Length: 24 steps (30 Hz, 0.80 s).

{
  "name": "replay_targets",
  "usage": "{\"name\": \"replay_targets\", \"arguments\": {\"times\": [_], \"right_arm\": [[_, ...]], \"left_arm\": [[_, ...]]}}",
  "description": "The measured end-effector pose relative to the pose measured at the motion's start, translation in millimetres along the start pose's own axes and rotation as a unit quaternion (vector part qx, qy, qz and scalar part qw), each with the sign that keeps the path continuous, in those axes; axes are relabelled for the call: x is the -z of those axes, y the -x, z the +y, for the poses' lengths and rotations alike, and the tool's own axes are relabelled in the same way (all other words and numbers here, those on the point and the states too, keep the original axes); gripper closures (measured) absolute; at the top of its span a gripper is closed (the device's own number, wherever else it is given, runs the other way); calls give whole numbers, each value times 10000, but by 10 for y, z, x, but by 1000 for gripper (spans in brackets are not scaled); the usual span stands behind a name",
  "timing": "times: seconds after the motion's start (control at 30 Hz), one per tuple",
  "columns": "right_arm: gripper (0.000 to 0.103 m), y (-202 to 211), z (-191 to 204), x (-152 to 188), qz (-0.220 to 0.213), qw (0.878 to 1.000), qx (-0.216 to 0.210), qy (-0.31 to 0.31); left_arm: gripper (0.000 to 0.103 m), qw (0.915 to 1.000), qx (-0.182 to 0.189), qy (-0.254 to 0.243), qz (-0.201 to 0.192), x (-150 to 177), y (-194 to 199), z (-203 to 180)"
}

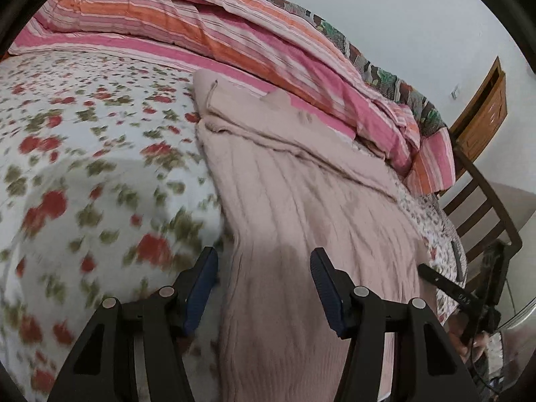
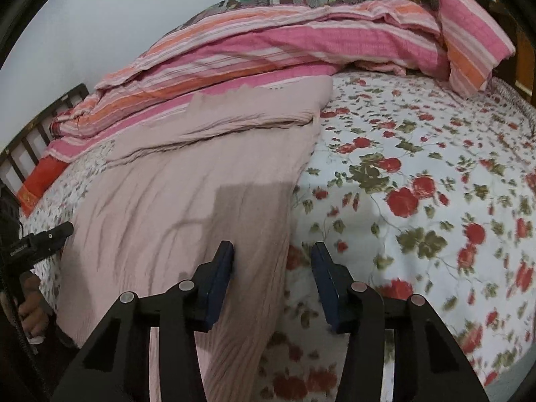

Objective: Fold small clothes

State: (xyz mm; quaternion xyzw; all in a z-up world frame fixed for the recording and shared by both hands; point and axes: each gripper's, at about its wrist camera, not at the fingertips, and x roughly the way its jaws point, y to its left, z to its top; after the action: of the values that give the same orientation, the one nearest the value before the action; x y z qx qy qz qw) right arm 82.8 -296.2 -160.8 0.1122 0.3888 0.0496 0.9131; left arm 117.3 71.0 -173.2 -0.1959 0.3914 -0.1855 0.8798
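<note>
My left tongs [image 1: 264,284] hang part-open over the near left edge of the garment, pads gripping nothing; one blue pad sits over the flowered sheet, the other over the knit. My right tongs [image 2: 272,276] also stand part-open and empty, straddling the garment's near right edge, one pad above the cloth and one above the sheet. Whether either touches the fabric I cannot tell.

The bed's white sheet printed with red flowers and green leaves [image 2: 418,184] carries everything. Along its far side lies a bunched pink-and-orange striped quilt [image 1: 207,26], and beyond the bed's end stands a dark wooden slatted frame [image 1: 479,201].

The pale pink ribbed knit garment [image 1: 301,201] lies lengthwise on the sheet, running from the near edge toward the quilt. Its far part looks already turned over itself, making a doubled band with a visible fold line across it [image 2: 234,124]. The long near portion is still spread flat in a single layer.

So I judge the folding begun but far from done: the near length still needs bringing up, and probably a final halving after that.
</note>
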Motion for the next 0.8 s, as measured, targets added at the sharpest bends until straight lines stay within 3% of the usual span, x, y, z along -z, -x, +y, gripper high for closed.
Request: {"name": "replay_targets", "arguments": {"times": [0.23,0.37,0.47,0.8], "right_arm": [[50,-134,-20,-164,-21,9998,-130,-122],[55,-104,52,-128,-12,10000,36,84],[65,-66,66,-47,151,9995,-283,23],[65,234,31,329,292,9974,-641,-117]], "left_arm": [[50,9996,261,115,2,-174,-136,-4],[60,9996,259,82,75,-172,-143,-47],[63,9993,328,95,168,-77,-120,-55],[68,9983,466,-127,328,365,198,-118]]}}
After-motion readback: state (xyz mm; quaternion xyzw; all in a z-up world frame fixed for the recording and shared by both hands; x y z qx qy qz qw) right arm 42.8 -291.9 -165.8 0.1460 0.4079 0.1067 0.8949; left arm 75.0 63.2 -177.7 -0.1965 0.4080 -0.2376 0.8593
